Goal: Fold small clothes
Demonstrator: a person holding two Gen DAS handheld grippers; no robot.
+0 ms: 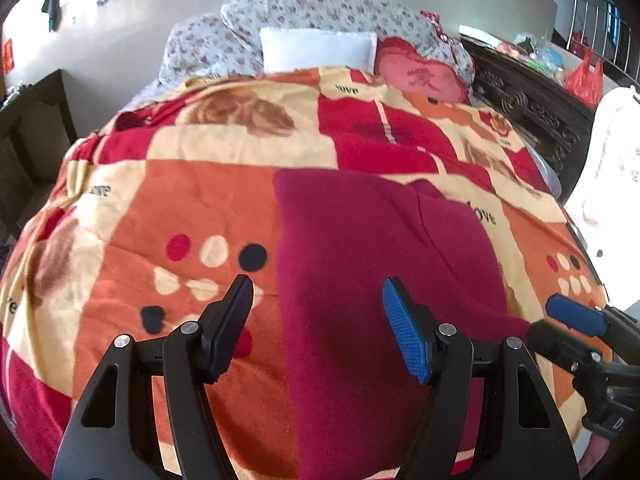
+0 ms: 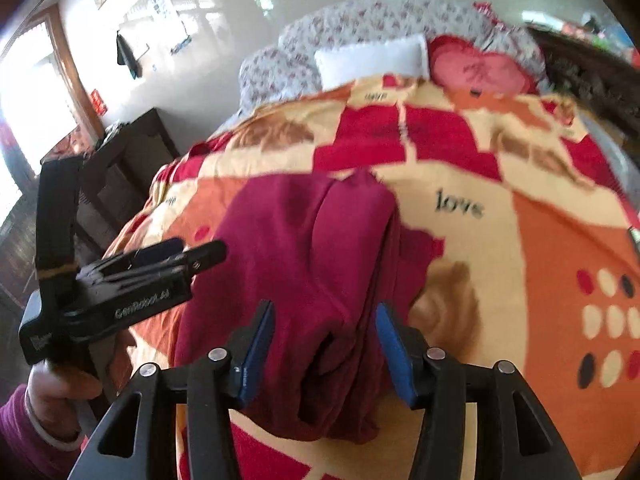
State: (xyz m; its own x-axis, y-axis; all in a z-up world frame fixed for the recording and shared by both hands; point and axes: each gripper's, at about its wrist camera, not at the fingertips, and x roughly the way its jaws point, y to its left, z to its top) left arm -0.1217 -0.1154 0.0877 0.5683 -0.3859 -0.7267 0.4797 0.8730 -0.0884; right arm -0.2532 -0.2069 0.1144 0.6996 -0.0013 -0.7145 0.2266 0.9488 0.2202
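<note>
Maroon fleece, soft and matte: your garment (image 2: 312, 280) lies on the bed's blanket (image 1: 168, 208), a patchwork of orange, cream and red squares with dots and the word "love". Going left to right in the right wrist view, your left gripper (image 2: 192, 254) hangs off the garment's left edge, gripped by your hand (image 2: 60, 384) in a maroon sleeve (image 2: 16, 420). Next comes the garment itself, folded lengthwise into a long panel with a seam-like crease running down its middle and a thicker doubled edge on its right side. Its near end is bunched into loose folds. Your right gripper (image 2: 324, 344) stands over that near end with its fingers (image 2: 394, 356) parted; the cloth lies between them, but the blur hides whether the pads press it. In the left wrist view, your left gripper (image 1: 318, 310) is released, fingers wide apart above the garment's left edge, holding nothing. Past the blanket sit a white pillow (image 1: 320, 50) and a red cushion (image 1: 420, 76).
</note>
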